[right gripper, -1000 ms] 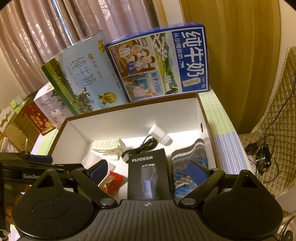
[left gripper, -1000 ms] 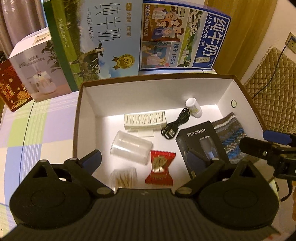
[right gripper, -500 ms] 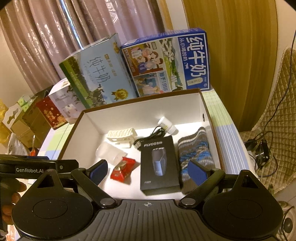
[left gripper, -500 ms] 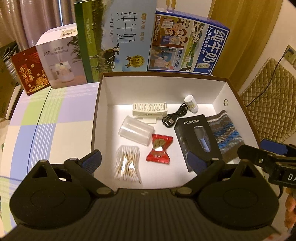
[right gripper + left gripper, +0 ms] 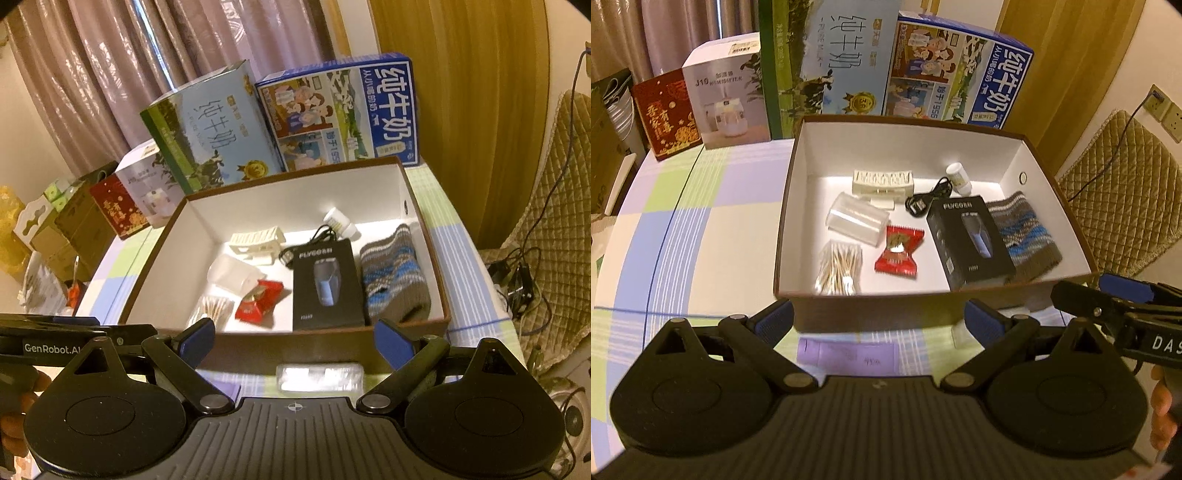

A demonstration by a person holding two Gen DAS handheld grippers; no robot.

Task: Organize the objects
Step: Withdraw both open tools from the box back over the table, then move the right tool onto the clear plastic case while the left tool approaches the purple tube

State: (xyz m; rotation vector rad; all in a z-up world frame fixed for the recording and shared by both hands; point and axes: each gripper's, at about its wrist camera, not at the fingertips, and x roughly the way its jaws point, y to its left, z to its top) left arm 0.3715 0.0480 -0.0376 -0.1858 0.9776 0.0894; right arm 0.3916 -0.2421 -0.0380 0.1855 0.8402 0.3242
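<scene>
Two hand-held grippers hover at the near edge of a brown cardboard box [image 5: 798, 166] on a checked tablecloth [image 5: 701, 206]. The left gripper [image 5: 879, 321] is spread wide with nothing between its blue-padded fingers [image 5: 775, 319]; the right gripper [image 5: 295, 341] is likewise spread and empty, each visible at the edge of the other's view.

Just in front of the box's near wall, on the cloth, lie two loose items: a purple tube [image 5: 847, 353] beneath the left gripper and a clear plastic case [image 5: 319, 376] beneath the right.

Inside the white-lined box sit eight things, one of each: a bundle of cotton swabs [image 5: 839, 268] in the near left corner, a red snack packet [image 5: 899, 250] beside it, a clear plastic cup [image 5: 857, 223] lying on its side, a cream slotted holder [image 5: 882, 180] toward the back, a coiled black cable [image 5: 925, 197], a small white bottle [image 5: 957, 178], a black shaver box [image 5: 969, 242] lettered FLYCO, and a striped knitted sock [image 5: 1021, 230] along the right wall.

Behind the box stand four cartons: two milk cartons, one green and pale blue [image 5: 827, 62] and one dark blue [image 5: 960, 77], a white humidifier carton [image 5: 726, 99] and a red gift carton [image 5: 666, 114]. A quilted chair [image 5: 1115, 184] stands to the right.
</scene>
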